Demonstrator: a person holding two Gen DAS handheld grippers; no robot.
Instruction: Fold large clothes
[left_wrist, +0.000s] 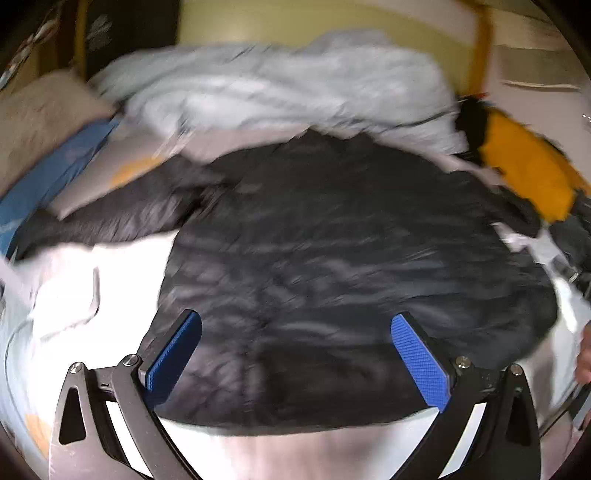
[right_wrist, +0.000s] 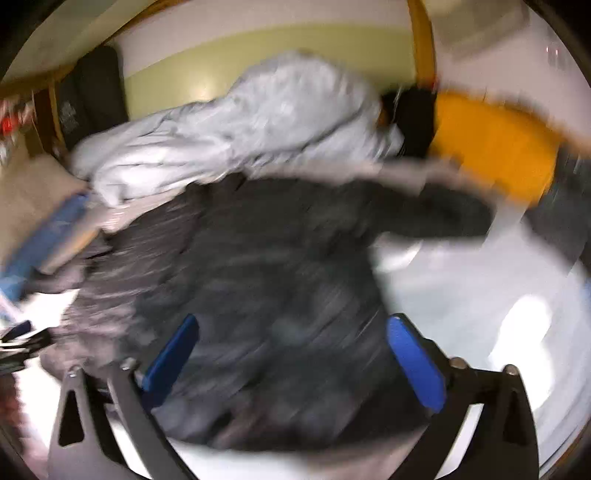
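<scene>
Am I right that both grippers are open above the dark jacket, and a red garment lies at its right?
Not red: the garment right of the jacket is yellow, as the right wrist view shows too. Both the left gripper and right gripper are open above the jacket.

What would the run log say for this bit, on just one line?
step: fold | item: dark puffy jacket spread flat | left tool: open, empty | right tool: open, empty | behind: pale grey garment

I see the jacket (left_wrist: 332, 240) spread on the bed (left_wrist: 66, 295), a garment (left_wrist: 280, 85) heaped behind it, another (left_wrist: 528, 166) at right.
</scene>
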